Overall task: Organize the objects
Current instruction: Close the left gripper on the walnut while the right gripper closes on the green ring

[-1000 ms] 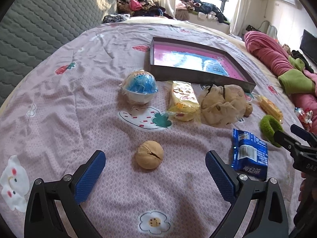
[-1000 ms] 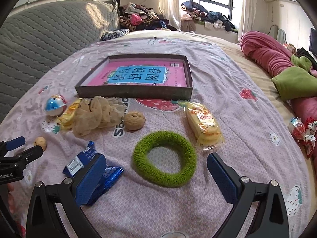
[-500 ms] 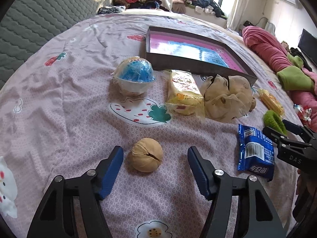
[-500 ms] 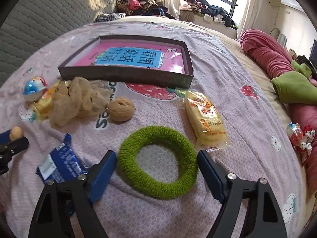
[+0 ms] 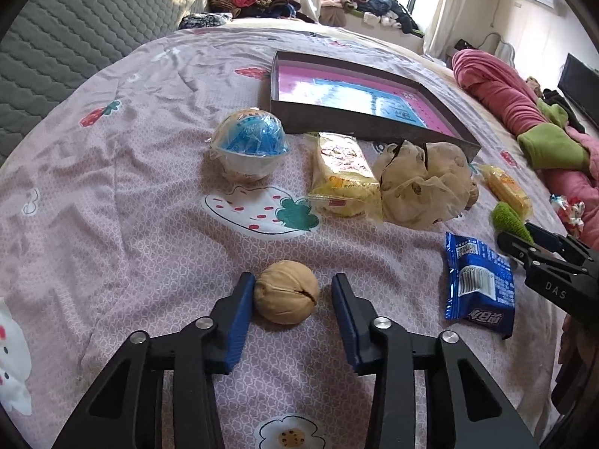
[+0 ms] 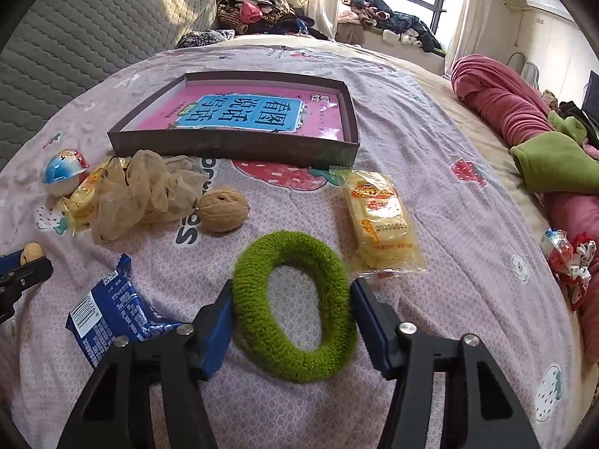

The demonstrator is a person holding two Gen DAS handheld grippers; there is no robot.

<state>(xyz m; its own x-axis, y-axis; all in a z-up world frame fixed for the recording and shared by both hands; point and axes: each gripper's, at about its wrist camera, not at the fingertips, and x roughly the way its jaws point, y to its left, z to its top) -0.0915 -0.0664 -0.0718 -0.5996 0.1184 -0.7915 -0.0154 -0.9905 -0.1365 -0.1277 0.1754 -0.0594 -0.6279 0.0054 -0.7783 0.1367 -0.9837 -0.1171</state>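
Observation:
On the pink bedsheet a tan walnut [image 5: 286, 295] lies between the blue pads of my left gripper [image 5: 294, 284]. Its jaws are closing: the left pad touches the nut and a small gap shows at the right pad. My right gripper [image 6: 292, 288] is also closing, its pads pressing both sides of a fuzzy green ring [image 6: 292, 241] and squeezing it into an oval. A dark shallow box [image 6: 232, 147] with a pink and blue sheet inside lies farther back.
A second walnut [image 6: 223, 214], a beige mesh scrunchie [image 6: 146, 194], two yellow snack packs [image 6: 380, 220] [image 5: 342, 172], a blue packet [image 6: 112, 310] and a blue-white capsule ball [image 5: 249, 142] lie before the box. A rolled pink blanket [image 6: 501, 104] lines the right side.
Both pairs of jaws have closed inward from wide open. The left pads now flank the walnut closely. The right pads have squeezed the round green ring into an oval.

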